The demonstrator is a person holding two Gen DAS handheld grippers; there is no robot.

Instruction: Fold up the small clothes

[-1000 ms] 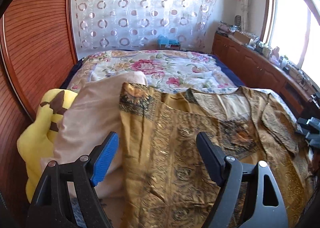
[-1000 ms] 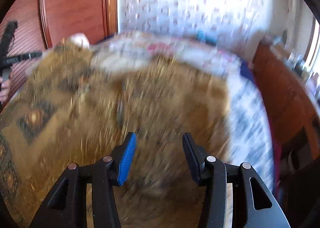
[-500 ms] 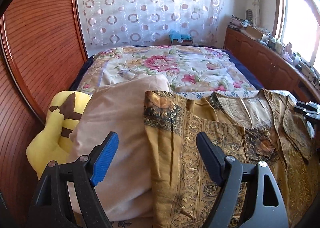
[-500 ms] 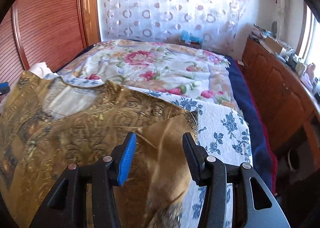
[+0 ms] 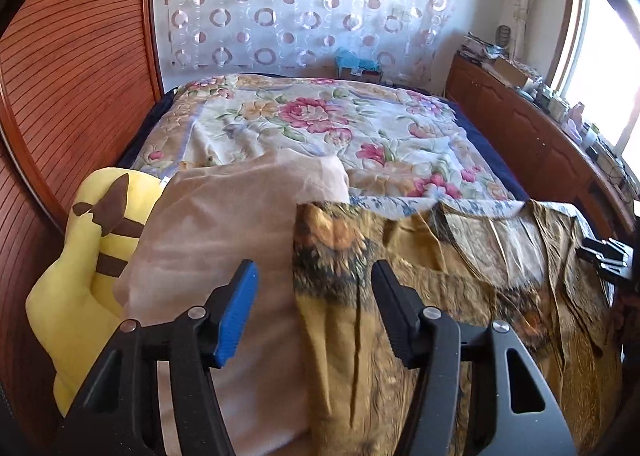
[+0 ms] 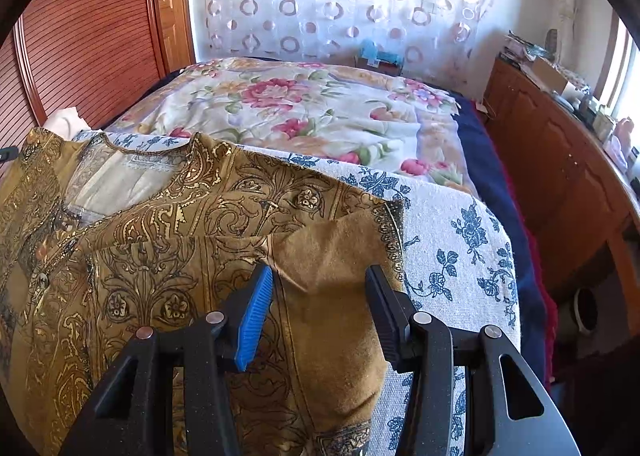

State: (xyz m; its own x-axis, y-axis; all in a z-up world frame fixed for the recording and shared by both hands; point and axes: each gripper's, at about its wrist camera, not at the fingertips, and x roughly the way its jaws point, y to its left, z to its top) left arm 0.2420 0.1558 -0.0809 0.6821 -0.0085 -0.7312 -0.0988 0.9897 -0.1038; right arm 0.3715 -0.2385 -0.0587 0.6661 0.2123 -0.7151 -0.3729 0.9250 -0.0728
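Note:
A gold patterned shirt [image 5: 460, 296] lies spread on a blue-flowered white cloth [image 6: 452, 240], collar toward the far side. My left gripper [image 5: 314, 308] is open above the shirt's left sleeve end, where it lies against a beige pillow [image 5: 224, 240]. My right gripper [image 6: 318, 306] is open above the shirt [image 6: 160, 256] at its right sleeve, whose end is flipped over to show its plain underside [image 6: 332, 256]. Neither gripper holds cloth. The right gripper's tip also shows at the right edge of the left wrist view [image 5: 604, 256].
A yellow plush toy [image 5: 84, 264] sits left of the pillow against the wooden wall [image 5: 72, 76]. A flowered bedspread [image 6: 304, 112] covers the bed beyond. A wooden cabinet [image 6: 560, 160] with clutter runs along the right, under the window.
Both grippers have drawn back toward the shirt's outer sleeve ends, left one leftward, right one rightward. The right view has steadied from blur. Both stay open.

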